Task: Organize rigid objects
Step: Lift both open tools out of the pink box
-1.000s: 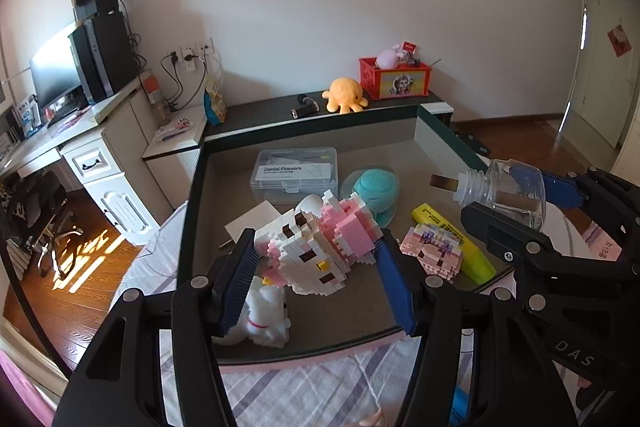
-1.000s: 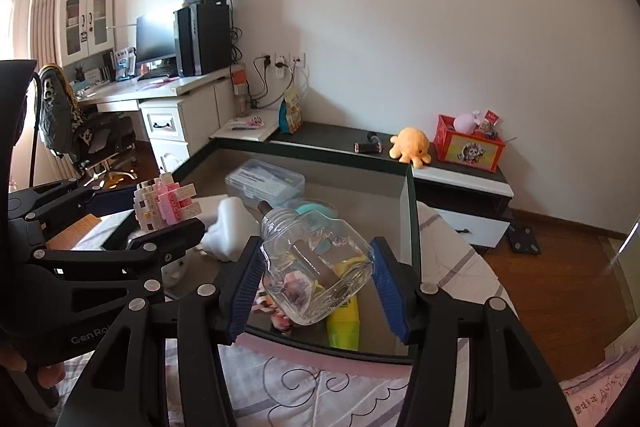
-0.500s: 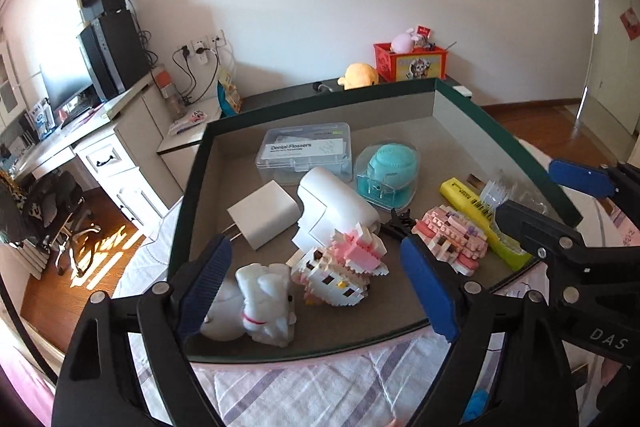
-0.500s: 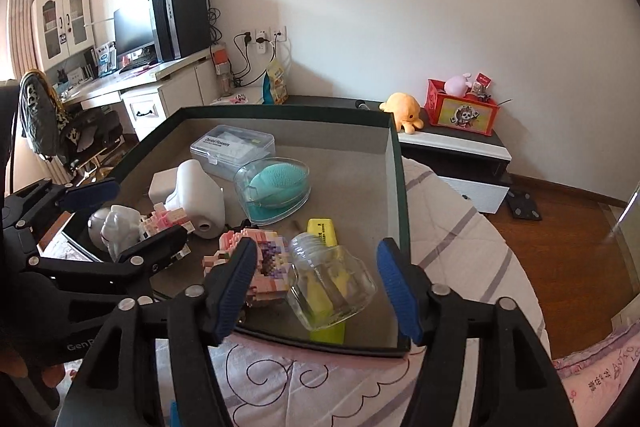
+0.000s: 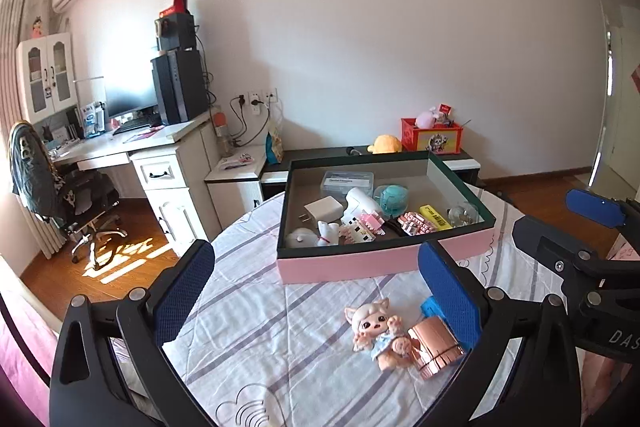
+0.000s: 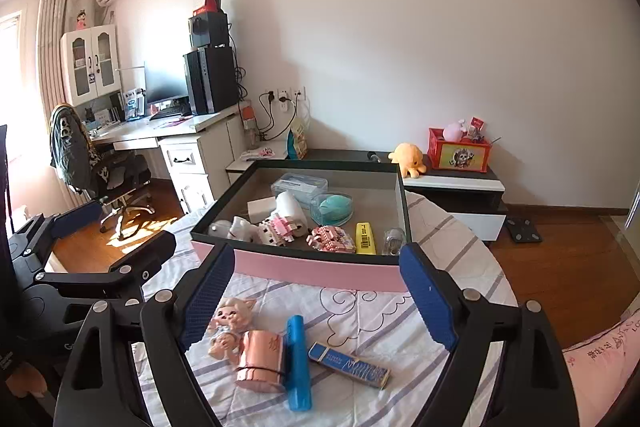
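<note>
A pink-sided box (image 5: 384,267) (image 6: 316,269) on the bed holds several items: a pink block toy (image 5: 362,225) (image 6: 280,227), a clear glass jar (image 5: 463,215) (image 6: 394,241), a yellow bar (image 6: 365,238), a teal brush case (image 6: 332,207). On the striped sheet in front lie a small doll (image 5: 374,331) (image 6: 230,323), a rose-gold cylinder (image 5: 436,347) (image 6: 260,361), a blue bar (image 6: 298,363) and a blue packet (image 6: 348,365). My left gripper (image 5: 320,291) is open and empty above the doll. My right gripper (image 6: 316,291) is open and empty above these items.
A white desk (image 6: 172,143) with a chair (image 6: 100,167) stands at the left. A low dark cabinet (image 6: 452,183) with an orange plush and a red box stands behind the bed. Wooden floor lies to the right.
Both grippers let go of their loads, the block toy and the jar, inside the box and drew back. They now hover open over the sheet in front of it.
</note>
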A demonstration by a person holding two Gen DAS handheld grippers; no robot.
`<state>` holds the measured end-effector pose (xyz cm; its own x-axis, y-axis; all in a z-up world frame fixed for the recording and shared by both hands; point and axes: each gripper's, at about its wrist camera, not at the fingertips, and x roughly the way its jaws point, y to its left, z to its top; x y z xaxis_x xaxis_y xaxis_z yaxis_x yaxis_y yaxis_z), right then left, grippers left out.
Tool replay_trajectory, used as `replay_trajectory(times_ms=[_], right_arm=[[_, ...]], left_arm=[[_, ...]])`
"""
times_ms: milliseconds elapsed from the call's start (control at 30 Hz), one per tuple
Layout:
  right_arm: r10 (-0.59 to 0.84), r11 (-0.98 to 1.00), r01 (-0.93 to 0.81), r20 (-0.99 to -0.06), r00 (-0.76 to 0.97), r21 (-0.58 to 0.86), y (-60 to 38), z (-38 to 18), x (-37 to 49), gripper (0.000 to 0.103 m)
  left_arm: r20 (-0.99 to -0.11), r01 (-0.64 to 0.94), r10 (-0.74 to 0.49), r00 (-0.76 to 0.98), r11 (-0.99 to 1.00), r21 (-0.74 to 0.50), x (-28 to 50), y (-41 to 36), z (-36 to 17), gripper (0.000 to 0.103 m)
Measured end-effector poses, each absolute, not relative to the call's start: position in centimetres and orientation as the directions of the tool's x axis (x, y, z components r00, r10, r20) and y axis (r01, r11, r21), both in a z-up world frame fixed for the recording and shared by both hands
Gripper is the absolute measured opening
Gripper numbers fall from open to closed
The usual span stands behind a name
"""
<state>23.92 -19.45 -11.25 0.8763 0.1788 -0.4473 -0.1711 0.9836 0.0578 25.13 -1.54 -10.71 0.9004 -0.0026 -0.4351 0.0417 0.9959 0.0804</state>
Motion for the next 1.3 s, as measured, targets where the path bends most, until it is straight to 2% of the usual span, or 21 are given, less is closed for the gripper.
replay_trajectory(times_ms=[267, 333, 400, 867, 1300], right_arm=[[0.177, 0.984, -0.169, -0.364, 0.914, 0.055, -18.1, -8.9, 16.2, 0.09], [0.172, 0.985, -0.165, -0.348, 0.922, 0.051, -18.0, -8.4, 14.8, 0.092], [0.154, 0.988, -0.15, -0.333, 0.93, 0.038, -18.0, -8.0, 13.6, 0.103], [0.156, 0.987, -0.159, -0.276, 0.948, 0.014, -17.7, -6.3, 8.2, 0.103], [0.157, 0.987, -0.159, -0.294, 0.943, 0.017, -17.8, -6.5, 8.2, 0.103]], left_arm=[[-0.349, 0.022, -0.012, 0.937, 0.999, 0.024, 17.3, 0.2, -8.1, 0.103], [-0.328, 0.022, -0.014, 0.945, 1.0, 0.021, 15.8, 0.4, -7.6, 0.103], [-0.31, 0.016, -0.011, 0.951, 1.0, 0.014, 14.5, 0.7, -7.2, 0.103], [-0.248, 0.002, 0.003, 0.969, 1.0, 0.019, 9.6, 0.9, -5.6, 0.103], [-0.254, -0.001, 0.008, 0.967, 1.0, 0.027, 9.3, 0.7, -5.9, 0.103]])
